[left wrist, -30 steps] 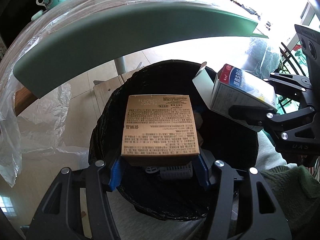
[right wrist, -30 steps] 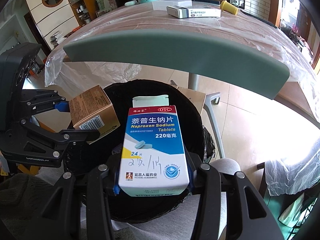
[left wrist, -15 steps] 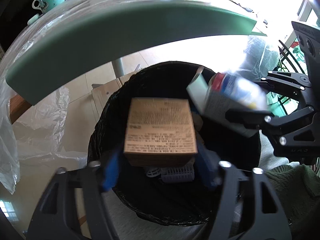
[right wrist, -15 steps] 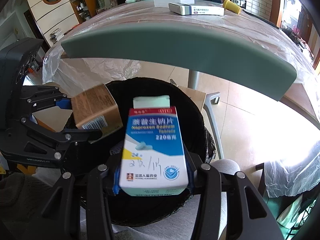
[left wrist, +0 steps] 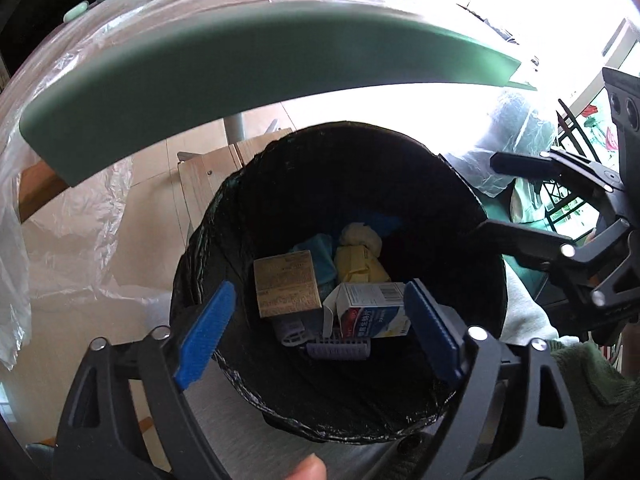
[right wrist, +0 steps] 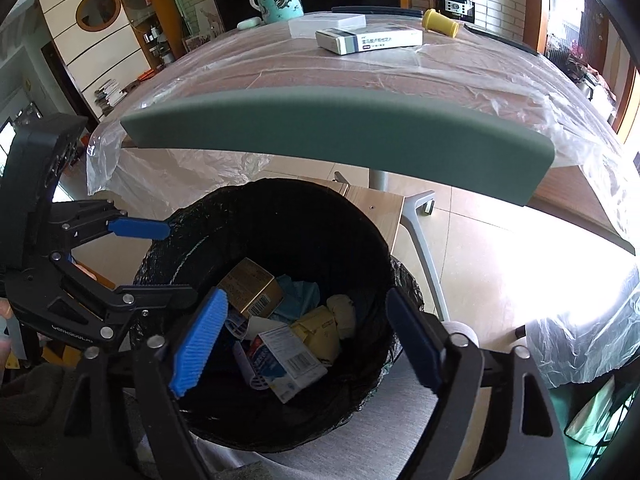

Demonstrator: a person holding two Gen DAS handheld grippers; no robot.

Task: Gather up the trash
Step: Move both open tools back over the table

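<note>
A black-lined trash bin (left wrist: 460, 184) (right wrist: 360, 216) sits below the table edge. Inside lie a brown box (left wrist: 286, 288) (right wrist: 250, 288), a blue-and-white medicine box (left wrist: 372, 312) (right wrist: 290, 356), yellow and white wrappers (left wrist: 358, 264) and other scraps. My left gripper (left wrist: 320, 336) is open and empty over the bin, and it shows from the side in the right wrist view (right wrist: 152, 260). My right gripper (right wrist: 308, 340) is open and empty over the bin, and it shows at the right of the left wrist view (left wrist: 480, 196).
A plastic-covered table with a green foam edge (right wrist: 340, 132) holds a medicine box (right wrist: 368, 40), a white flat box (right wrist: 328, 24), a teal mug (right wrist: 280, 2) and a yellow cylinder (right wrist: 442, 24). A table leg (right wrist: 420, 220) stands by the bin.
Both grippers opened. The brown box dropped from the left gripper and the medicine box from the right gripper into the bin.
</note>
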